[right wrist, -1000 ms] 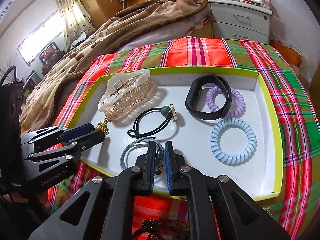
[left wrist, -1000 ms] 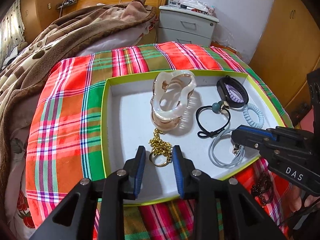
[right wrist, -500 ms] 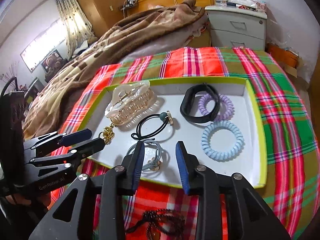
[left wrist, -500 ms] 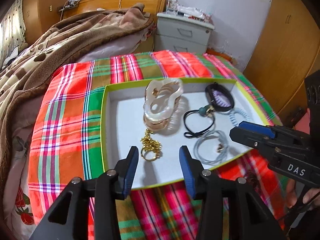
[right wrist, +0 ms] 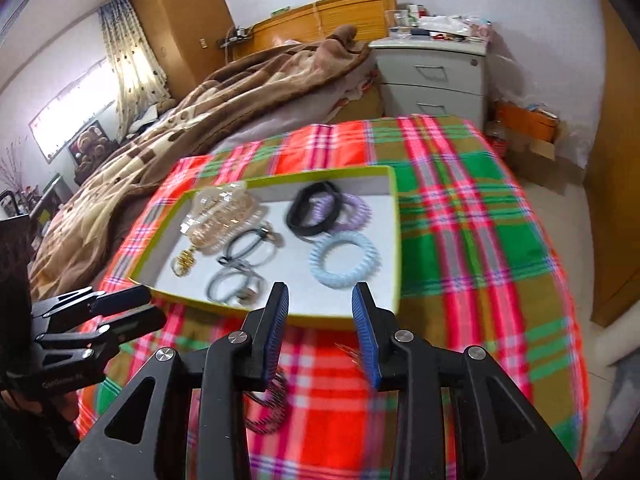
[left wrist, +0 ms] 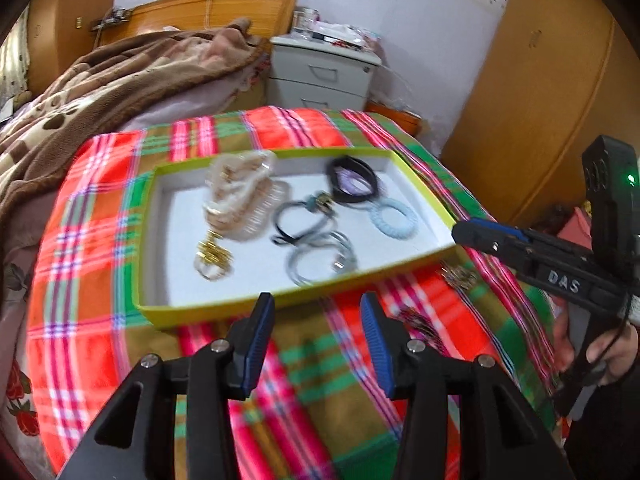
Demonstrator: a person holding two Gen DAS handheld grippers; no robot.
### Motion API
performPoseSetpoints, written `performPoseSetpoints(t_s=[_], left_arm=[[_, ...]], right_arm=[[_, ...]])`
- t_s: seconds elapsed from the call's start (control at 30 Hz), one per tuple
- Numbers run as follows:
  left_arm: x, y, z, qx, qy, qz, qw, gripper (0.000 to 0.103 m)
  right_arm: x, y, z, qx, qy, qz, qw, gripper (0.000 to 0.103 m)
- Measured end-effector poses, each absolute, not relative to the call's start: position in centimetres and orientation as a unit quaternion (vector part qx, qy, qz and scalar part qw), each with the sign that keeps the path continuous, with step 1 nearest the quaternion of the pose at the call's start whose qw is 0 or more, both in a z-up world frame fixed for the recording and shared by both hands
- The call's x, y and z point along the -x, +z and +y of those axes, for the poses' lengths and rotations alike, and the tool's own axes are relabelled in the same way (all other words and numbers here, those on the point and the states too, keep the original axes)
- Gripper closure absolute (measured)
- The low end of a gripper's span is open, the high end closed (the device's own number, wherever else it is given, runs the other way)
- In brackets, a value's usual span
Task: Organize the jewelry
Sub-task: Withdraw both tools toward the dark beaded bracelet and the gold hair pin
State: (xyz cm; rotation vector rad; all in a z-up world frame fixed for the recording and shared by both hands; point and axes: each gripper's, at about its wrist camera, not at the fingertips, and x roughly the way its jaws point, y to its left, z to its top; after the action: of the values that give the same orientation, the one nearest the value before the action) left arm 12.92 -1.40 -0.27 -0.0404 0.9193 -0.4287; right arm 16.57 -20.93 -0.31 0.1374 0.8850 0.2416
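A white tray with a green rim (left wrist: 276, 152) lies on the plaid cloth. In it are a pearly hair claw (left wrist: 240, 196), a gold chain with a ring (left wrist: 212, 260), a black hair tie (left wrist: 300, 224), a grey hair tie (left wrist: 320, 262), a black band over a purple coil (left wrist: 354, 184) and a blue coil (left wrist: 394, 218). My left gripper (left wrist: 316, 312) hangs just before the tray's near rim, jaws opening, nothing between them. My right gripper (right wrist: 320, 296) is open and empty at the near rim (right wrist: 320, 316), close to the blue coil (right wrist: 344, 260).
A dark beaded piece (right wrist: 268, 404) lies on the plaid cloth (right wrist: 460, 240) under the right gripper, and a small gold piece (left wrist: 460, 276) lies right of the tray. A bed with a brown blanket (left wrist: 100, 92), a nightstand (left wrist: 320, 76) and a wooden wardrobe (left wrist: 540, 112) stand behind.
Both grippers have opened, pulled back and risen away from the tray. The gold chain and the grey hair tie, which were between the jaws, lie loose in the tray.
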Motion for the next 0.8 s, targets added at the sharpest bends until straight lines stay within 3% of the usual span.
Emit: performPoseSetpoints(t_s=[0.8], left_arm=[[-11.1, -4.3, -8.2, -0.052, -0.201, 0.482, 0.851, 0.057]], right_arm=[[-14.7, -3.0, -26.2, -0.054, 0.112, 0.452, 0.883, 0.069]])
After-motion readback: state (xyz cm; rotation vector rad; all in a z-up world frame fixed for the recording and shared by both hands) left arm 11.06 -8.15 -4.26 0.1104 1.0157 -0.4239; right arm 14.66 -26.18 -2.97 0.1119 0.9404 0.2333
